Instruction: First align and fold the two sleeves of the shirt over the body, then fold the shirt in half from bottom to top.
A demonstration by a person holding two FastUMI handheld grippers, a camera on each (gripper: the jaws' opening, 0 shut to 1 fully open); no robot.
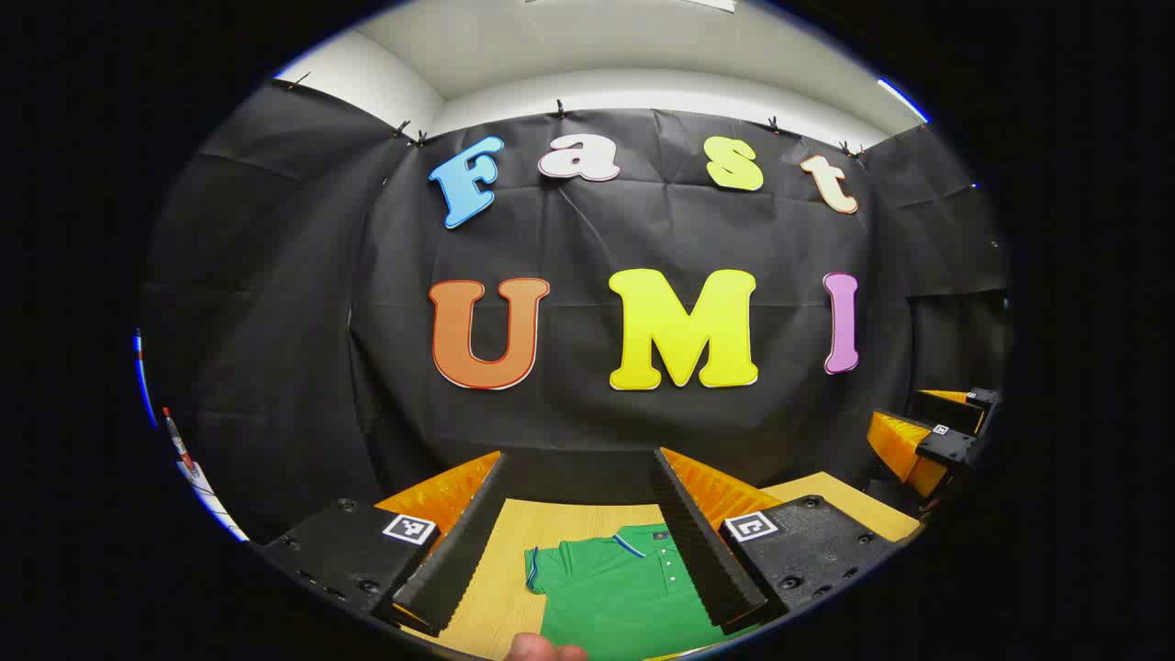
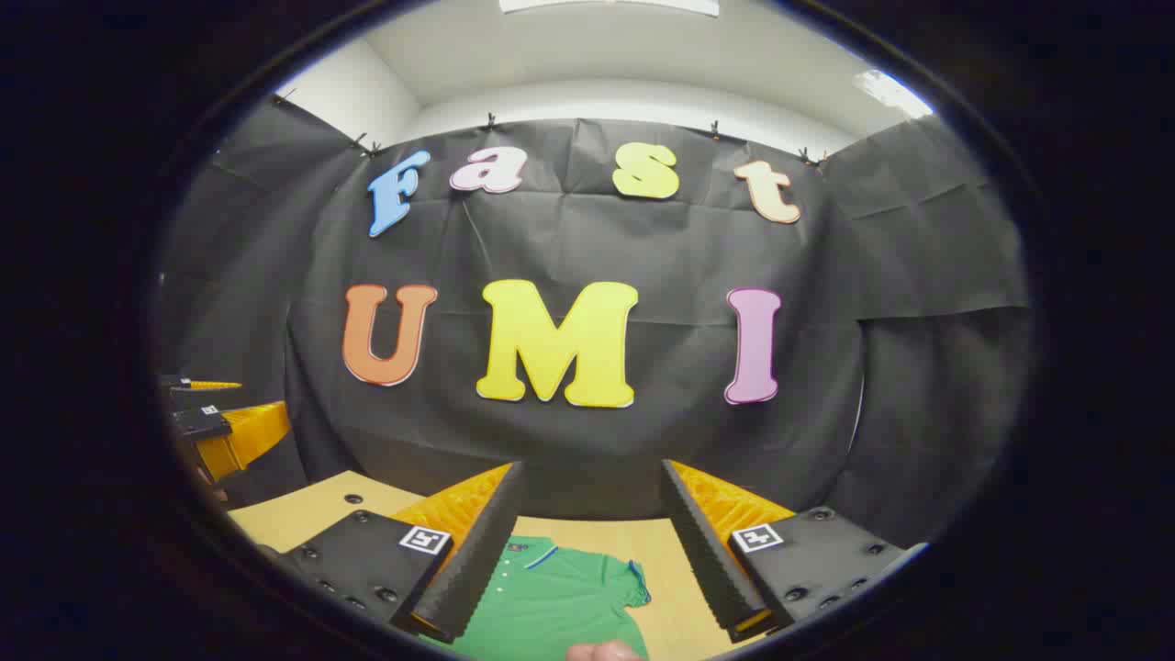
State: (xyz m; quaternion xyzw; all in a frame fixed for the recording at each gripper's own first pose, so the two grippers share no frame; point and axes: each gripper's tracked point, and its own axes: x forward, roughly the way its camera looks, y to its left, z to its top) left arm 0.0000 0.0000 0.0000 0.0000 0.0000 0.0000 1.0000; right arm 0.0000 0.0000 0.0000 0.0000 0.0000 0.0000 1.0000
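A green polo shirt (image 1: 620, 592) with a blue-trimmed collar lies flat on the wooden table (image 1: 500, 560), collar toward the wall. One short sleeve (image 1: 542, 569) spreads to its side in the left gripper view. My left gripper (image 1: 583, 551) hovers above it, open, nothing between its fingers. In the right gripper view the shirt (image 2: 551, 601) lies below my right gripper (image 2: 587, 560), also open and empty, with the other sleeve (image 2: 633, 583) spread out. The right gripper (image 1: 936, 436) appears far right in the left gripper view; the left gripper (image 2: 216, 427) sits far left in the right gripper view.
The black cloth wall (image 1: 587, 386) rises just behind the table's far edge. A fingertip (image 1: 546, 650) shows at the bottom of the left gripper view, and another fingertip (image 2: 601, 652) at the bottom of the right gripper view.
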